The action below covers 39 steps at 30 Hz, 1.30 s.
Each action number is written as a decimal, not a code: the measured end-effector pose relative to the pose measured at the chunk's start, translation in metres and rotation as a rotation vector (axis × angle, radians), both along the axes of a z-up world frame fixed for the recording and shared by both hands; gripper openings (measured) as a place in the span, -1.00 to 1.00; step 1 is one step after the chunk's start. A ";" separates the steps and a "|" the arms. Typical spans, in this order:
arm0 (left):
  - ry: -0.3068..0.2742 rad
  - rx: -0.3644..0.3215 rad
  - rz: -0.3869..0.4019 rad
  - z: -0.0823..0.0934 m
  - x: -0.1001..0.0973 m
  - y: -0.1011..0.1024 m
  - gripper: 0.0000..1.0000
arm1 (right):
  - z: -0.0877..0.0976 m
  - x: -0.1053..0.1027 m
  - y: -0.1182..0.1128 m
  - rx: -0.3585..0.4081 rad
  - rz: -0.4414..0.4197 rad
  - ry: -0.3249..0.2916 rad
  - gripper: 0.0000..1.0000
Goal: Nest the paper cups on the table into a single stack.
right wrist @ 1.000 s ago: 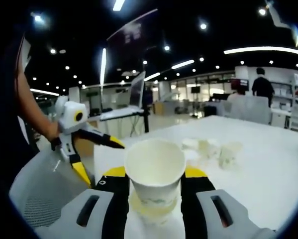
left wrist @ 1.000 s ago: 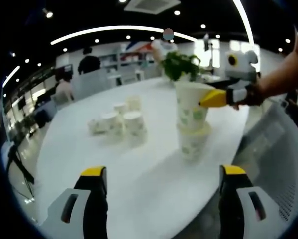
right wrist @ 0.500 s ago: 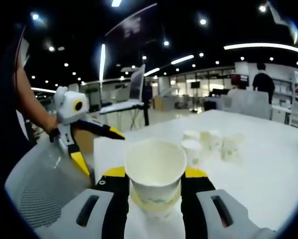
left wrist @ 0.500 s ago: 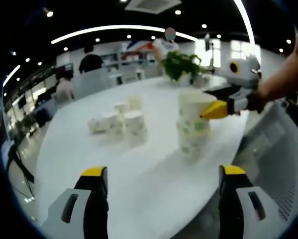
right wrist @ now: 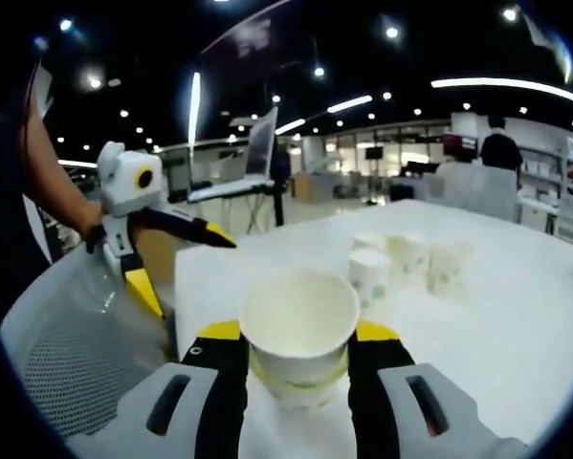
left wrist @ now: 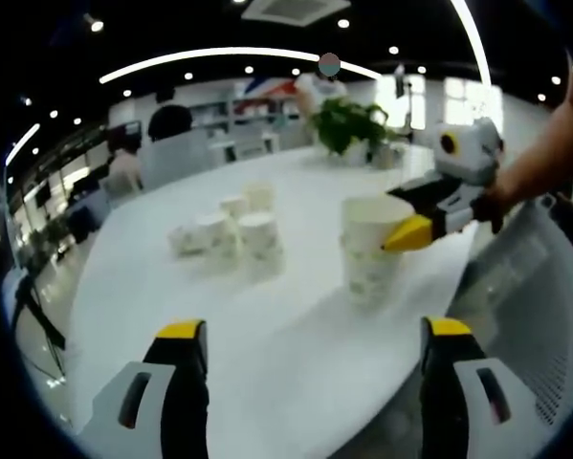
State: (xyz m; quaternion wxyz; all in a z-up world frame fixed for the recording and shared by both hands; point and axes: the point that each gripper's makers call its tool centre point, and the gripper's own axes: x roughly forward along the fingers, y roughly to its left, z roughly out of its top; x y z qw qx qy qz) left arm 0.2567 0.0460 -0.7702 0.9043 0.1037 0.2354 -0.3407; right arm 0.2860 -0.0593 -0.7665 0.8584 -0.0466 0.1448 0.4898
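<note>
Gripping a white paper cup between its yellow-tipped jaws, the right gripper holds it pushed down into the cup beneath, so that a short nested stack stands near the edge of the white table. Seen from the left gripper view, the stack is pale, with a faint greenish print on its side and a wide open mouth, and the right gripper reaches it from the right with one yellow tip against its rim. In the right gripper view the held cup's hollow, cream interior faces the camera. Further across the table sits a loose cluster of small cups, some upright and at least one apparently on its side; the same cluster stands well apart from the stack. The left gripper hangs above the near table edge with its jaws spread wide, pinching nothing. A leafy potted plant stands at the far end of the table.
</note>
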 end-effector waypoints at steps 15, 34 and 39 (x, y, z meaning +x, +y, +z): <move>0.002 0.001 0.002 0.000 -0.001 0.000 0.81 | -0.002 0.001 0.002 -0.018 -0.004 0.006 -0.17; -0.002 -0.027 0.004 0.003 0.002 -0.002 0.91 | 0.025 0.010 -0.028 0.020 -0.067 -0.013 0.06; -0.002 -0.012 0.005 0.001 0.003 -0.001 0.97 | 0.026 0.010 -0.046 0.013 -0.110 -0.007 0.07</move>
